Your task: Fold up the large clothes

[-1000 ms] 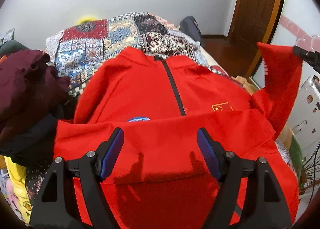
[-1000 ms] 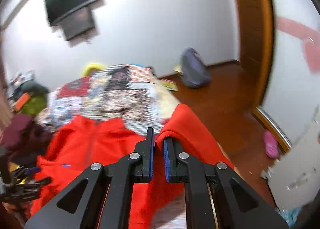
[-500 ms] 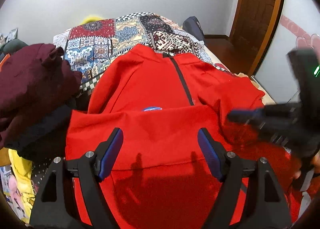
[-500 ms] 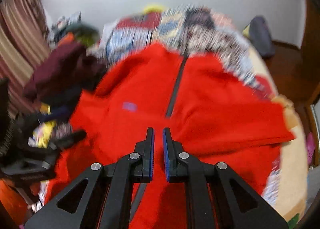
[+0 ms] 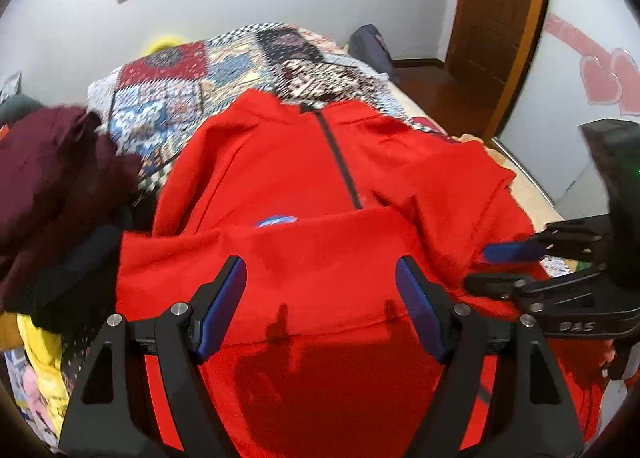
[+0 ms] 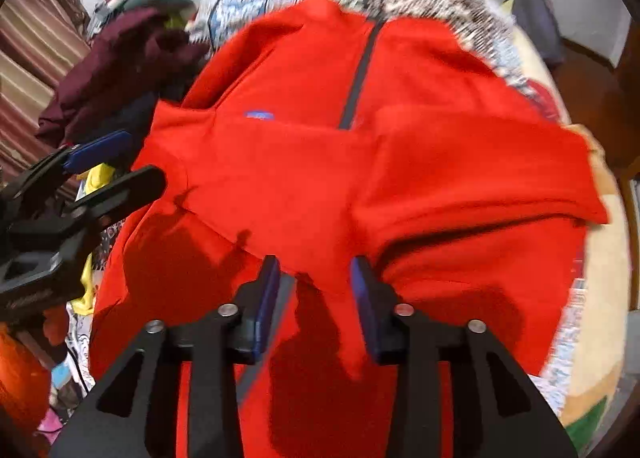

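A red zip jacket (image 5: 280, 178) lies face up on the bed, collar at the far end; it also shows in the right wrist view (image 6: 320, 162). Both sleeves are folded across its chest. My left gripper (image 5: 320, 294) is open and empty above the near part of the jacket. My right gripper (image 6: 314, 286) is open, its jaws apart over the cuff of the right sleeve (image 6: 480, 178), which lies loose on the jacket. It also shows at the right edge of the left wrist view (image 5: 492, 266).
A patchwork quilt (image 5: 224, 70) covers the bed beyond the collar. A pile of dark maroon clothes (image 5: 48, 162) lies to the left, yellow items (image 5: 40, 358) below it. A wooden door (image 5: 500, 18) and a blue bag (image 5: 372, 46) stand at the far right.
My right gripper carried the right sleeve from beside the bed across the jacket's chest, then opened and let it go. My left gripper stayed open and nearly still.
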`<state>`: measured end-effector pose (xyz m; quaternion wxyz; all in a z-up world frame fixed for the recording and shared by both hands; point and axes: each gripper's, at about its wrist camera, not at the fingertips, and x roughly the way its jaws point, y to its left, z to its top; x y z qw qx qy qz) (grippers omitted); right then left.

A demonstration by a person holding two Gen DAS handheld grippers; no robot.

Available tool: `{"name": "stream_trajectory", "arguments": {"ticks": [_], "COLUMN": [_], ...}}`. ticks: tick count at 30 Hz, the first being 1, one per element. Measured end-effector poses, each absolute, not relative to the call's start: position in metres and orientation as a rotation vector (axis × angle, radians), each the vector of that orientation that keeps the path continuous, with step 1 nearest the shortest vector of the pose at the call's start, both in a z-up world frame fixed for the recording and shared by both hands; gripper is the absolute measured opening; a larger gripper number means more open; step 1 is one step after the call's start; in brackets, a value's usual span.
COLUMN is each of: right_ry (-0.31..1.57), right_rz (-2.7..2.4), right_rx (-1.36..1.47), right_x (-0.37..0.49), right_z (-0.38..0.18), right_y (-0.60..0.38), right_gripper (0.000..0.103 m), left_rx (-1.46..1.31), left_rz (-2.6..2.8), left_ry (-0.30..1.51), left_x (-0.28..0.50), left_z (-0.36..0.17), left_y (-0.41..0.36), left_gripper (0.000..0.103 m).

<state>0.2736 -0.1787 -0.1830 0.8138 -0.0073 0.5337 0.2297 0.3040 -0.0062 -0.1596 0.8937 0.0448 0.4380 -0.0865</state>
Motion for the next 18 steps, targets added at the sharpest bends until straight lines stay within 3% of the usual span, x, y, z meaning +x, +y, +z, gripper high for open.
{"name": "stream_trajectory", "arguments": {"ticks": [9, 18], "right_ry": [1.024, 1.042], "right_rz": [0.247, 0.118], "right_rx": [0.095, 0.172], "right_x": [0.265, 0.265], "right_z": [-0.163, -0.182], "right_y": [-0.284, -0.332], "right_gripper": [0.044, 0.044], "left_rx": [0.185, 0.287], "left_rz": [-0.311, -0.427], "left_ry": [0.903, 0.987], "left_x": [0.334, 0.376], "left_z": [-0.152, -0.188], "left_y": [-0.083, -0.167], "left_gripper": [0.077, 0.078]}}
